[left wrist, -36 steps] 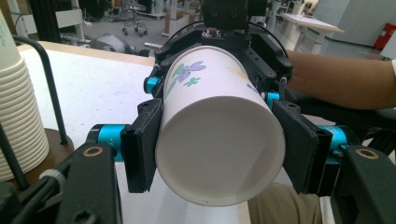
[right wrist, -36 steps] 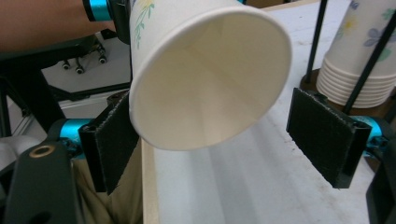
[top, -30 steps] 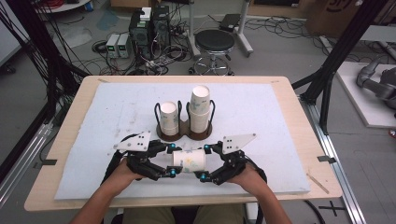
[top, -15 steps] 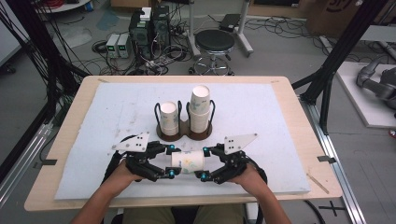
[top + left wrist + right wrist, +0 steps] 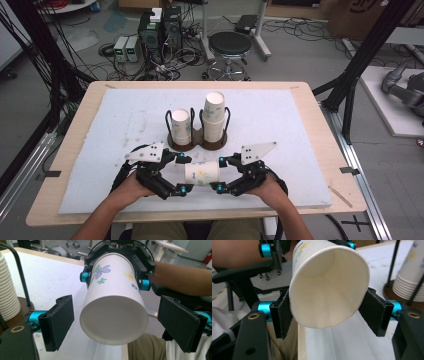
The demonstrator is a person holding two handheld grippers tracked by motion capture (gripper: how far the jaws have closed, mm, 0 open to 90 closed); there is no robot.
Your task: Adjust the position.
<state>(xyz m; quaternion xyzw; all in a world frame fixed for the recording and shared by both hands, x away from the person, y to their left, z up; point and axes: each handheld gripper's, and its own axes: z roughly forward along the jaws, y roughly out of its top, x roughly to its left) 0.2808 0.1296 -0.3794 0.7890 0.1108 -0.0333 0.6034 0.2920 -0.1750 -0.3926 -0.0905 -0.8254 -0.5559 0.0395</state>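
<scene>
Since a moment ago, our left gripper (image 5: 115,325) has been opening, jaws spread clear of the floral paper cup (image 5: 202,173). Our right gripper (image 5: 328,312) is pinching its rim, having just closed.

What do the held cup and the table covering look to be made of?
Cup: likely paper, matte white with printed flowers; thin rolled rim, wall slightly squeezed between the right gripper's jaws. Table covering: seemingly a pale foam or felt sheet, dull and scuffed.

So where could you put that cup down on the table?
Bare mat lies right of the holder and left of it, out to the edges. It's crowded between the holder's stacks and the cup, where both grippers sit.
</scene>
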